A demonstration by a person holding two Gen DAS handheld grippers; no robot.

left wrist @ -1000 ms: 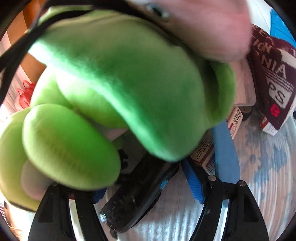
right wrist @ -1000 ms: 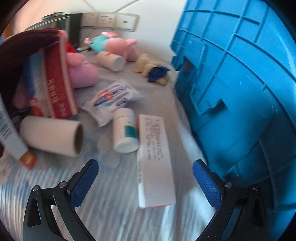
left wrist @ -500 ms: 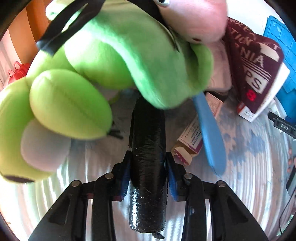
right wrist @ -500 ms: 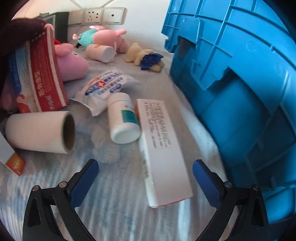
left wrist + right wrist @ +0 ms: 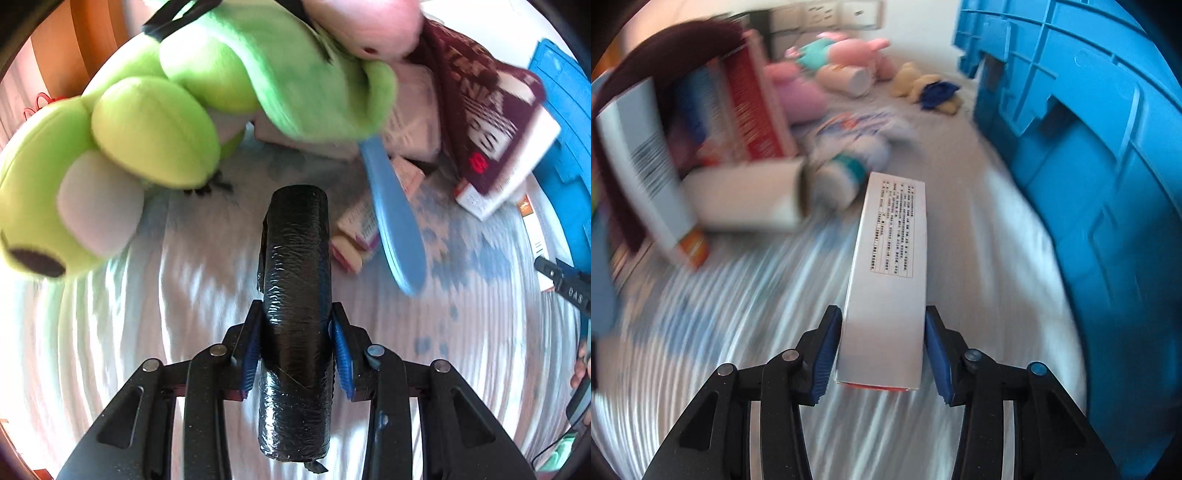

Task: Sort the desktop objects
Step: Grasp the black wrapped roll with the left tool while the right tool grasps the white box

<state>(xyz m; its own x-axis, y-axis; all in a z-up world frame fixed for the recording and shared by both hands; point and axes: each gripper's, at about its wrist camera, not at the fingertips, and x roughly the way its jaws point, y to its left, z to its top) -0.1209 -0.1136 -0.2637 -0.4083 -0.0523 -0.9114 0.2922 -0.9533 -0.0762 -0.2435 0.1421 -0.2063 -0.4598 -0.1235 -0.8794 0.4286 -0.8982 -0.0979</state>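
Plastic-wrapped and black, a roll [image 5: 294, 325] lay lengthwise between the blue pads [image 5: 251, 350] of the left gripper [image 5: 295, 349], which pinched it on both sides near its middle; one end of the roll reached out over the striped cloth [image 5: 166, 295] and the other ran back toward the camera. Beyond it a green plush toy [image 5: 207, 92] filled the upper left of the left wrist view, with a pink plush [image 5: 362, 26] above it. A blue flat tool [image 5: 395, 218] lay slanted to the right of the roll, across a small box [image 5: 356, 236], and a dark red book [image 5: 495, 122] leaned further right, near the blue crate [image 5: 565, 129].

In the right wrist view, the right gripper [image 5: 882, 354] had a long white carton [image 5: 886, 280] between its pads [image 5: 823, 358]. Its jaws were closing. The left pad sat against the carton's side, and whether the right one touched it could not be told. The carton lay on the cloth and pointed away from the camera, just beside the blue crate [image 5: 1089, 166]. A cardboard tube [image 5: 746, 199] and a white bottle [image 5: 842, 181] lay blurred to the carton's left. Behind them stood a red box [image 5: 753, 107], and more plush toys [image 5: 849, 51] lay by the wall.
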